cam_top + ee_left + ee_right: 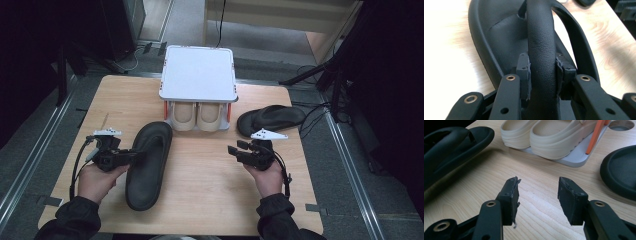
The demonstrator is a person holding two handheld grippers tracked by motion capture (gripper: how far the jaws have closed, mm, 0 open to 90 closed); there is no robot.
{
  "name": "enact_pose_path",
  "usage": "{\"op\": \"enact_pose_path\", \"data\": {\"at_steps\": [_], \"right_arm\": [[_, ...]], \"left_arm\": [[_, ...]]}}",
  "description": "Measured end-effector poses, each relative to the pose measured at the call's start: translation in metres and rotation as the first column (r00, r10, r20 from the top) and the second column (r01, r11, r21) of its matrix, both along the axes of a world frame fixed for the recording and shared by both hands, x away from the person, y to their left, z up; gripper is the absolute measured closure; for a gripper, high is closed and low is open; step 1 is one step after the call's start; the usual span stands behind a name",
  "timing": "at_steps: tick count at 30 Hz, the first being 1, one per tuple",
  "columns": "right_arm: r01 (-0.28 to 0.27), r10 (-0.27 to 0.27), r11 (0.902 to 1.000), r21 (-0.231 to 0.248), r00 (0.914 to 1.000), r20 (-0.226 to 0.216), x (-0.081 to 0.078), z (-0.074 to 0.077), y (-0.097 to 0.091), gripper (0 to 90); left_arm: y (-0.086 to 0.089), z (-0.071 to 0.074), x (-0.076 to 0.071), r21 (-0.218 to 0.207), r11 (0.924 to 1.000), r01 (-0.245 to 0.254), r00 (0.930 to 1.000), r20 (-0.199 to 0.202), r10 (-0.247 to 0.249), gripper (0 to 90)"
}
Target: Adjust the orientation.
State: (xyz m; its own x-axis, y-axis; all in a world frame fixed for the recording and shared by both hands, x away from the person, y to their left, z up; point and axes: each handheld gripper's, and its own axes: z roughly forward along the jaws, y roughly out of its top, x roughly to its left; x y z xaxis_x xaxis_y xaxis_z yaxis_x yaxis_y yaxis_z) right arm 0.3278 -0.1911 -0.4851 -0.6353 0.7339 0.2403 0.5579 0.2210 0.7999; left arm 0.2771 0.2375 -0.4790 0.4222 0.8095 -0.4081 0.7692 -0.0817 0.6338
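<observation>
- There are two black flip-flops on the worktop point(210, 195). The left flip-flop point(148, 165) lies lengthwise at the left of the middle; the right flip-flop point(270, 119) lies across at the far right, near the rack.
- There are two grippers, one in each hand of the person.
- The left gripper point(131, 156) is at the left edge of the left flip-flop. In the left gripper view its jaws are closed on the strap point(541, 47) of this flip-flop, with one pad point(523, 72) pressing on each side of the strap.
- In that view the sole point(504, 42) is under the strap, and the far end of the flip-flop is cut off by the top edge.
- There is one white shoe rack point(198, 74) at the far middle of the worktop, with orange posts point(229, 111).
- There are two beige clogs point(196, 116) side by side on its lower shelf. The top plate hides most of them in the high view.
- The right gripper point(239, 148) hovers over bare wood, to the right of the left flip-flop and apart from it. Its jaws stand open with nothing between them, as the right gripper view shows.
- In the right gripper view both flip-flops are cut off by the side edges.
</observation>
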Motion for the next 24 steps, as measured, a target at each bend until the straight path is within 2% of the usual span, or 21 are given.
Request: {"op": "enact_pose_path", "data": {"at_steps": [4,11,14,18,22,24], "right_arm": [[0.008,-0.008,1.0000,0.005,1.0000,0.000,0.000,0.001,-0.002,52.0],[0.014,-0.014,0.9999,0.007,0.9999,-0.003,0.000,0.001,-0.003,52.0],[0.013,-0.013,0.9999,0.007,0.9999,-0.001,0.000,0.001,-0.003,52.0],[0.015,-0.015,0.9999,0.007,0.9999,-0.001,0.000,0.001,-0.003,52.1],[0.010,-0.010,0.9999,0.003,0.9999,0.005,-0.001,0.001,-0.003,52.1],[0.013,-0.013,0.9999,0.004,0.9999,0.002,-0.001,0.001,-0.004,52.1]], "left_arm": [[-0.010,-0.004,-0.004,0.008,0.9998,0.018,0.9998,0.000,-0.018,69.8],[-0.025,-0.012,-0.006,-0.007,0.9990,0.044,0.9990,-0.012,-0.044,69.8],[-0.036,-0.017,-0.007,0.001,0.9973,0.073,0.9971,-0.021,-0.073,69.8],[-0.047,-0.020,-0.008,0.010,0.9975,0.070,0.9976,0.003,-0.070,69.8],[-0.055,-0.028,-0.006,0.009,0.9978,0.066,0.9978,-0.004,-0.066,69.5],[-0.058,-0.033,-0.004,0.014,0.9967,0.080,0.9965,-0.025,-0.079,69.4]]}}
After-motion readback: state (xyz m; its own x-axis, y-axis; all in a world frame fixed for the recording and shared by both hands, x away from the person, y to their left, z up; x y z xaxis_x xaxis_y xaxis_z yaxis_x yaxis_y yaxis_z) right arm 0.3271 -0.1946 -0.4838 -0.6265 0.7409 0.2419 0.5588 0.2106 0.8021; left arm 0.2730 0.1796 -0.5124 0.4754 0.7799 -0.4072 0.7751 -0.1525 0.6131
